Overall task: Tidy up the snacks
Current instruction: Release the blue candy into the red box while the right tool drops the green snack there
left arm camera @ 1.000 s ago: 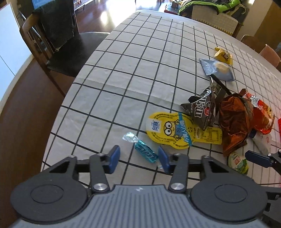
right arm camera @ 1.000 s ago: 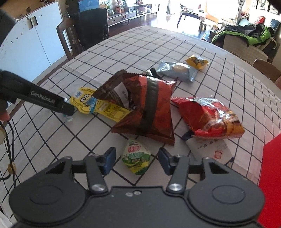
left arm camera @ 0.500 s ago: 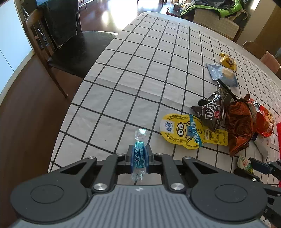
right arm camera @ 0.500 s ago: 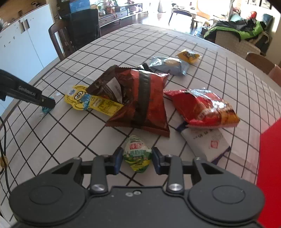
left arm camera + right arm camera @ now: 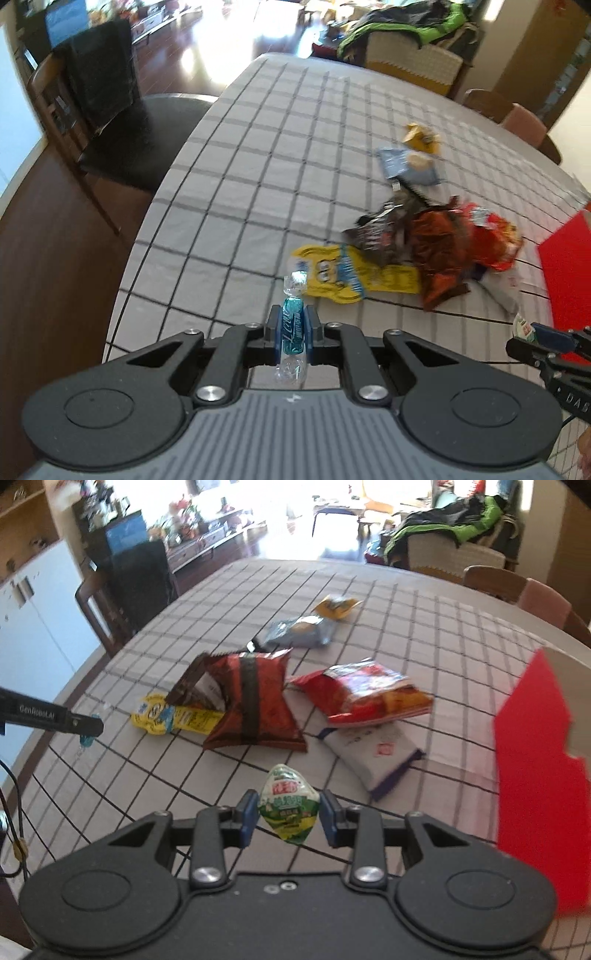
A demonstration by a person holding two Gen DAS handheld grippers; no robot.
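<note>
My left gripper (image 5: 292, 328) is shut on a teal wrapped candy (image 5: 291, 325) and holds it above the checked tablecloth (image 5: 258, 184). My right gripper (image 5: 289, 812) is shut on a small green-and-white snack packet (image 5: 289, 805), lifted off the cloth. On the table lie a yellow Minion pack (image 5: 332, 273), a dark M&M's bag (image 5: 376, 232), a brown chip bag (image 5: 251, 701), a red chip bag (image 5: 362, 694), a white pouch (image 5: 373, 749), a blue-grey wrapper (image 5: 299, 631) and a small yellow packet (image 5: 336, 605). The left gripper also shows in the right wrist view (image 5: 85, 725).
A red box (image 5: 535, 775) stands at the table's right side. A dark wooden chair (image 5: 110, 122) with a jacket stands off the table's left edge. More chairs (image 5: 517, 587) stand at the far right. White cabinets (image 5: 33, 620) line the left wall.
Both grippers closed: the left on the teal candy, the right on the green packet. Both then lifted their items off the cloth and the view shifted right toward the red box.
</note>
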